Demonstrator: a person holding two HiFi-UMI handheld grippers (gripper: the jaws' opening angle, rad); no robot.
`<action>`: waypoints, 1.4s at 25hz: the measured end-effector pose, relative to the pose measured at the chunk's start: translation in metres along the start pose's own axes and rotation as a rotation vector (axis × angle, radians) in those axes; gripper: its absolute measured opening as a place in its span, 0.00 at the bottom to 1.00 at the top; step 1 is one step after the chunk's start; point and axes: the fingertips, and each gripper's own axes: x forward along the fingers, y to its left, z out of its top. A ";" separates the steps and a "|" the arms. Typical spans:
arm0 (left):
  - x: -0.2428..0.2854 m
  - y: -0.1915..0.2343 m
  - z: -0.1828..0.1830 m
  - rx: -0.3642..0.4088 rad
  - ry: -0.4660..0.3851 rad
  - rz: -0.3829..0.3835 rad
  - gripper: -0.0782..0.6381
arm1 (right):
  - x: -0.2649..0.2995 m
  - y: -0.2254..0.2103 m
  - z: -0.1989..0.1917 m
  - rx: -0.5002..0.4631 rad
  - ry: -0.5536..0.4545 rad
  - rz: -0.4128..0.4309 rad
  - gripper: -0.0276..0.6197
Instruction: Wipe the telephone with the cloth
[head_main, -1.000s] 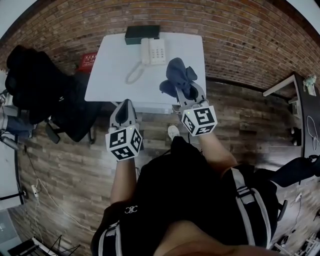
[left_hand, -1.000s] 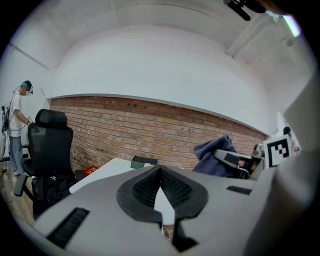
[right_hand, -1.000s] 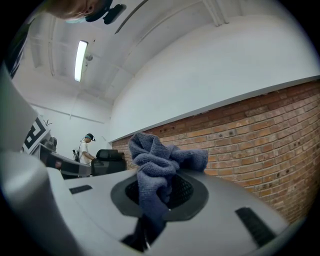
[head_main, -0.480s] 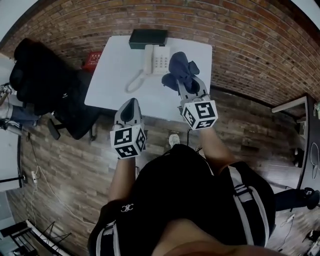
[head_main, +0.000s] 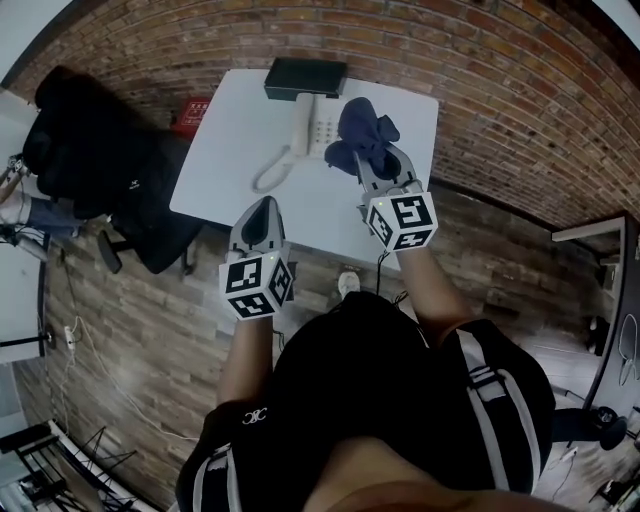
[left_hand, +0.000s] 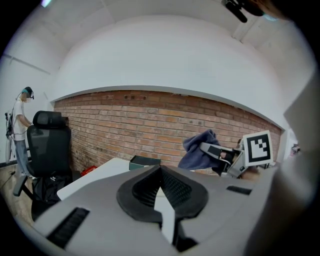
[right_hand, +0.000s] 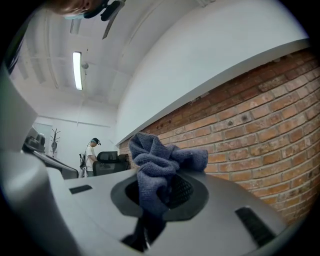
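A white telephone stands at the back of the white table, its coiled cord trailing to the left. My right gripper is shut on a bunched dark blue cloth, held above the table just right of the telephone. In the right gripper view the cloth bulges up out of the closed jaws of that gripper. My left gripper hovers over the table's near edge, shut and empty. In the left gripper view its pads meet, with the cloth off to the right.
A dark flat box lies behind the telephone against the brick wall. A black office chair and a red item stand left of the table. A person stands far off to the left.
The right gripper has carried the cloth forward over the table, closer to the telephone's right side. The left gripper has kept its place near the front edge.
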 end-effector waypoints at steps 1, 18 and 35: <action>0.002 0.003 -0.001 -0.001 0.004 0.011 0.10 | 0.005 -0.002 -0.001 -0.001 0.000 0.003 0.09; 0.032 0.037 0.015 -0.033 -0.025 0.114 0.10 | 0.077 -0.026 0.002 -0.056 0.016 0.076 0.09; 0.092 0.061 0.032 -0.014 -0.011 -0.019 0.10 | 0.168 -0.032 -0.011 -0.059 0.024 0.068 0.09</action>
